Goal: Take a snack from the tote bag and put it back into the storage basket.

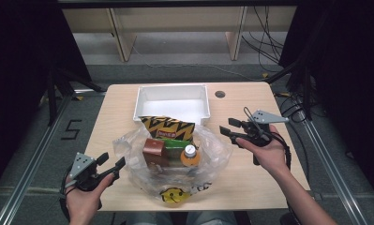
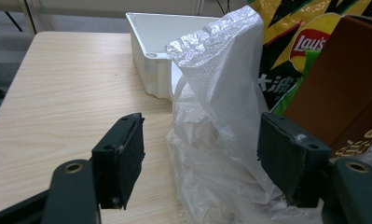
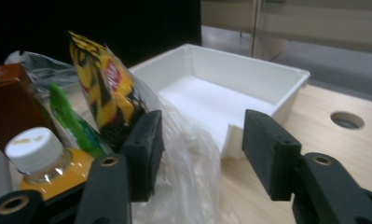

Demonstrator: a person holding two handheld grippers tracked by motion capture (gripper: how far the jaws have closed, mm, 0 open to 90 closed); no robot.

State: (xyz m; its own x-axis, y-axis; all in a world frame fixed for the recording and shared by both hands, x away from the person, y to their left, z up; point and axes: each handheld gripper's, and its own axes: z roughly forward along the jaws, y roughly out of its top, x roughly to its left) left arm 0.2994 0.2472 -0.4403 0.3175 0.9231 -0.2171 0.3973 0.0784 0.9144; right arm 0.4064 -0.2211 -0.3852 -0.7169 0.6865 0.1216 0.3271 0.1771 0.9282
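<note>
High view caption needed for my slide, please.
Two open grippers, left and right, flank a plastic bag of snacks before a white tray.

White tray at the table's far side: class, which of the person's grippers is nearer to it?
Right. The right gripper sits just off the white tray's near right corner; the left gripper is at the table's near left edge, beyond the plastic bag.

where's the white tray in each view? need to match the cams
High view: white tray at the table's far middle, just behind the plastic bag.
Left gripper view: tray top centre, its corner showing behind the raised bag edge.
Right gripper view: tray upper centre-right, beyond the jaws.
Shared landmark: the yellow and black chip bag, next to the tray in all three views.
</note>
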